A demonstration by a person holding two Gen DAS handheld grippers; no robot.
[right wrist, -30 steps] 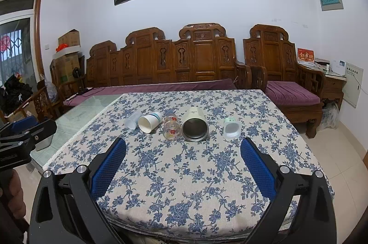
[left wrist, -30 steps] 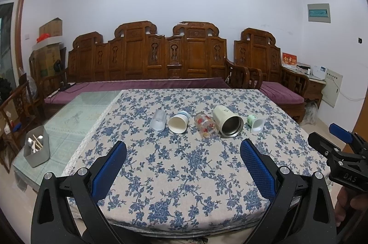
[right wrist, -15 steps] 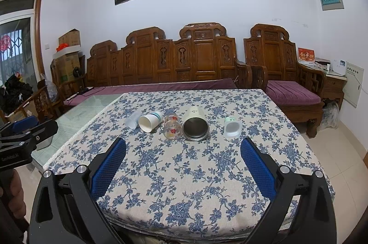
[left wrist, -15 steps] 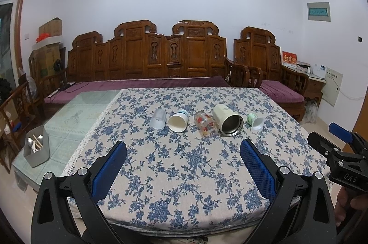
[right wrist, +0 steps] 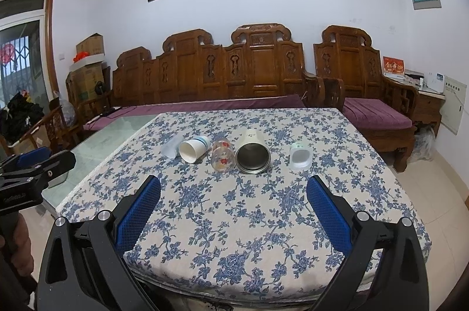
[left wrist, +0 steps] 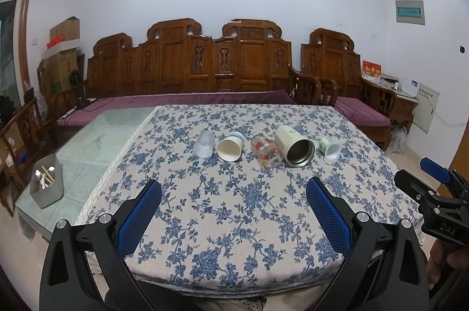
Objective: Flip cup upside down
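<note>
Hovering short of the worktop [left wrist: 234,228], both tools match the earlier frames almost exactly; only a slight drift of view shows. The left tool [left wrist: 233,195] is spread wide and empty, and so is the right tool [right wrist: 233,193]. Five cups lie on their sides in a row well ahead of them: a frosted cup [left wrist: 204,145], a paper cup [left wrist: 230,146], a floral glass [left wrist: 265,150], a steel-lined tumbler [left wrist: 294,146] straight ahead of the right tool, and a small green cup [left wrist: 330,149]. Beyond the left tool's right finger, the right tool's body reads "DAS". The red card [right wrist: 393,67] on the side cabinet carries gold characters too small to read.
</note>
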